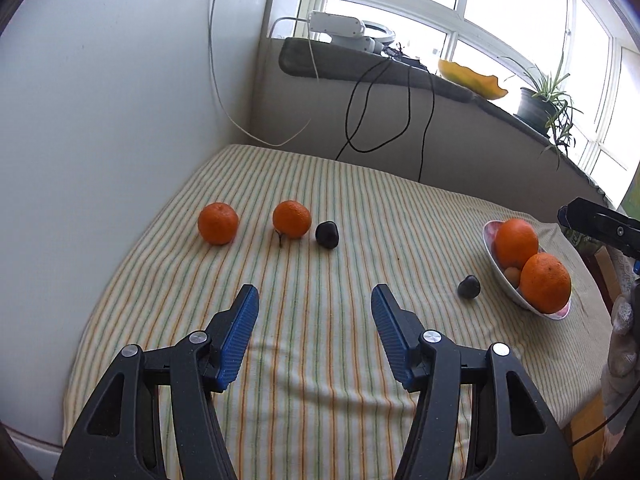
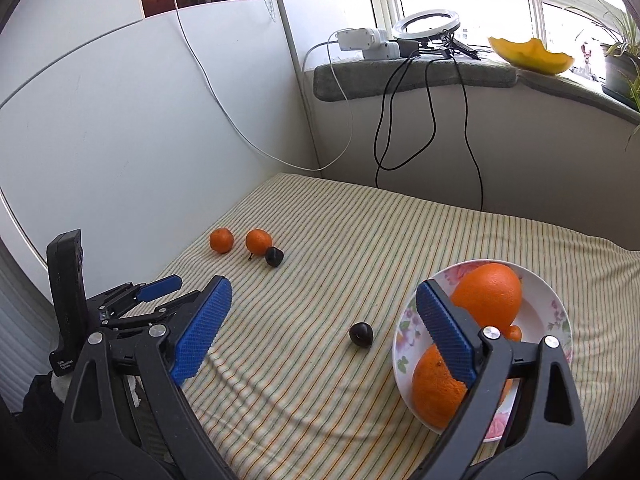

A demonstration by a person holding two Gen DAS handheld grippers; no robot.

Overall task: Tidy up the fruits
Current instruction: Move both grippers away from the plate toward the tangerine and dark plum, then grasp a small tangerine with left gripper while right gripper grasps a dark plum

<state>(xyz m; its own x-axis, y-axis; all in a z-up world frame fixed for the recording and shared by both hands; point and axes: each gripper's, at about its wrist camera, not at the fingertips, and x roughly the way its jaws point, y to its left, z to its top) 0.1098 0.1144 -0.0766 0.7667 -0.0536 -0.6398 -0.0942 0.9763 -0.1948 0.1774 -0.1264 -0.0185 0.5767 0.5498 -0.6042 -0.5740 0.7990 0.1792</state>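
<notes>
Two tangerines (image 1: 218, 223) (image 1: 292, 219) and a dark plum (image 1: 327, 233) lie in a row on the striped cloth; they also show in the right wrist view (image 2: 221, 240) (image 2: 258, 241) (image 2: 274, 256). A second dark plum (image 1: 469, 286) (image 2: 361, 334) lies just left of a floral bowl (image 1: 490, 233) (image 2: 560, 308) that holds two big oranges (image 1: 517, 242) (image 1: 545, 282) and a small orange fruit. My left gripper (image 1: 315, 298) is open and empty, above the cloth short of the row. My right gripper (image 2: 324, 292) is open and empty, over the bowl's left edge.
The striped cloth (image 1: 320, 380) covers the table, with a white wall on the left. Black and white cables (image 2: 428, 120) hang from a sill with a ring light, a yellow melon rind (image 2: 530, 54) and a potted plant (image 1: 540, 100).
</notes>
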